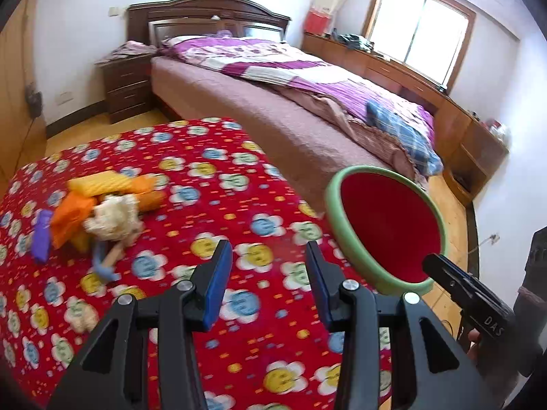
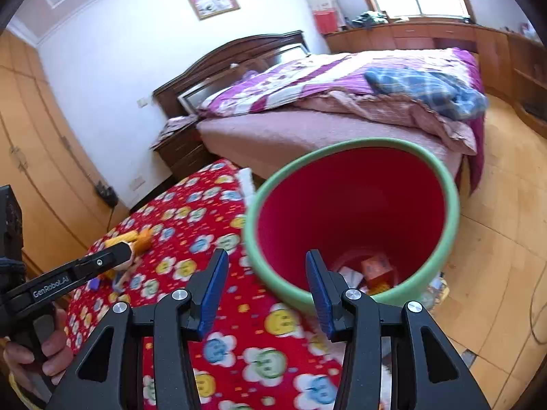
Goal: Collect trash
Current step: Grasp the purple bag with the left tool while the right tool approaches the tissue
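A pile of trash lies at the left of the red flowered tablecloth: orange and yellow wrappers, a crumpled pale wad and a purple piece. My left gripper hovers open over the cloth, right of the pile, with nothing between its fingers. It shows side-on as the left gripper near the pile. The bin, red inside with a green rim, stands off the table's right edge and holds an orange box and paper scraps. My right gripper is open at the bin's near rim, gripping nothing.
A bed with a purple quilt runs behind the table. A dark nightstand stands by the headboard, and wooden cabinets line the window wall. Wooden floor lies right of the bin. Some litter sits at the bin's foot.
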`<state>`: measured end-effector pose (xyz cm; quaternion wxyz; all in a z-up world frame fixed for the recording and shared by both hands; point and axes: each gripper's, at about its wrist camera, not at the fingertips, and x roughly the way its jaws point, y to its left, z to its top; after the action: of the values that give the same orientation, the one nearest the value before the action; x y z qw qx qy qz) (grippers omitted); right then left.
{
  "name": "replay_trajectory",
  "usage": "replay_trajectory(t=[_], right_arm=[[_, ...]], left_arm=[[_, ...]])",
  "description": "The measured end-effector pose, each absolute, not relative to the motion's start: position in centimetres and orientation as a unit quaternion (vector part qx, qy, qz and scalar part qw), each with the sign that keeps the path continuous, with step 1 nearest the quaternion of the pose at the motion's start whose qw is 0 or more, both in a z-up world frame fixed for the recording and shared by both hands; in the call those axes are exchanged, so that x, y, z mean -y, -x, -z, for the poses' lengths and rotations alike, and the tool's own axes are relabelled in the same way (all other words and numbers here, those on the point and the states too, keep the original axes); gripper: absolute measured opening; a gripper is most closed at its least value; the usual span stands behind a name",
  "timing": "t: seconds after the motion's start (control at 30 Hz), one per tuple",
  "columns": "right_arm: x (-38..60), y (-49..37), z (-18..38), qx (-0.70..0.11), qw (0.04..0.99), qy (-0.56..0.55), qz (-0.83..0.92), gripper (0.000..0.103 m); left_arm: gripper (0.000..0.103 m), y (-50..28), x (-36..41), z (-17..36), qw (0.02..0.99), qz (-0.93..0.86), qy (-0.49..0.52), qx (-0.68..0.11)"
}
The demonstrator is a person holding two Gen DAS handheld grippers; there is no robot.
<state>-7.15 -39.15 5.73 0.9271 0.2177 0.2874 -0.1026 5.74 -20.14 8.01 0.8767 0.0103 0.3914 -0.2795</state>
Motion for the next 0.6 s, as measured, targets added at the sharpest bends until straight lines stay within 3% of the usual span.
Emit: replay_trajectory(t=[0.27, 0.4, 0.6], right_arm=[[35.2, 5.0, -6.3, -0.300, 0.929, -0.204, 0.070, 0.049], [33.7, 3.7, -6.0, -0.310, 0.928, -0.199, 0.061, 0.059], [31.8, 1.9, -5.3, -0.326, 0.926, -0.186, 0.054, 0.059]], left_arm=[[0.044, -7.4, 13.5, -8.2, 0.894, 0.223, 0.010, -0.387], [0.044, -8.7, 10.0, -7.9, 0.903, 0.190, 0.020, -0.386], [0.044, -11.0, 5.4, -7.0, 0.910, 0.140, 0.027, -0.390]])
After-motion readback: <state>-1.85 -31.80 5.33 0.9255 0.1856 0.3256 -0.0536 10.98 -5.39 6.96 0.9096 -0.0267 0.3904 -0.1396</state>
